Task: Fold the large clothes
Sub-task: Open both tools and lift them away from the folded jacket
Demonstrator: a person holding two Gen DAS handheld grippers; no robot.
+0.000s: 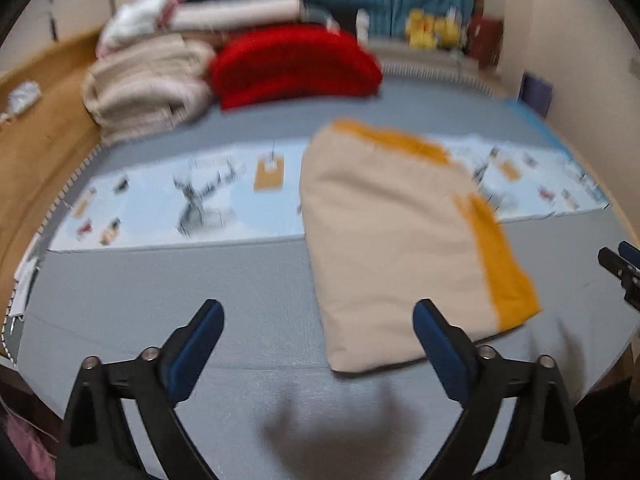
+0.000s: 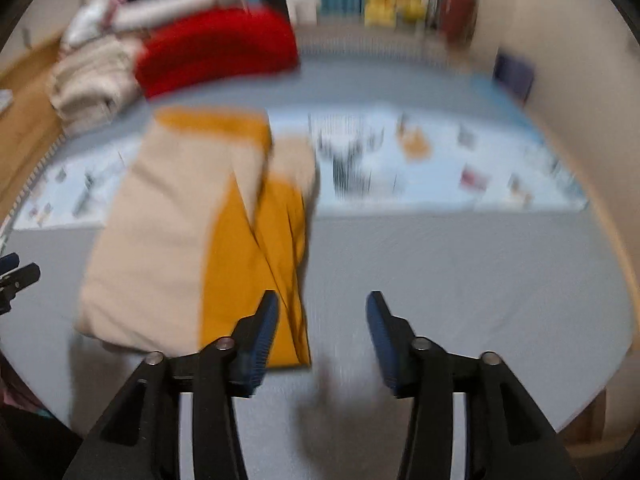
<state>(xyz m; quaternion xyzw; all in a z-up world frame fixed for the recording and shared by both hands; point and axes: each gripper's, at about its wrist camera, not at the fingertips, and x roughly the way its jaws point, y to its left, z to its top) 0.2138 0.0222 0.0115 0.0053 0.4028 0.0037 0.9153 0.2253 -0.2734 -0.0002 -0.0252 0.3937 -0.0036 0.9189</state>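
Observation:
A folded beige and mustard-yellow garment [image 1: 392, 232] lies on the grey mat [image 1: 180, 300]; it also shows in the right wrist view [image 2: 192, 232]. My left gripper [image 1: 318, 316] is open and empty, hovering above the mat by the garment's near left corner. My right gripper [image 2: 322, 308] is open and empty, just right of the garment's near yellow edge. The right gripper's tips [image 1: 618, 262] show at the right edge of the left wrist view; the left gripper's tips [image 2: 16, 272] show at the left edge of the right wrist view.
Folded clothes are stacked at the back left: a red one [image 1: 296, 64], a beige one [image 1: 148, 84], white and grey ones [image 1: 236, 10]. A light-blue printed strip [image 1: 160, 196] crosses the mat. Wooden floor [image 1: 36, 140] on the left, wall [image 1: 592, 60] on the right, yellow toys [image 1: 428, 26] behind.

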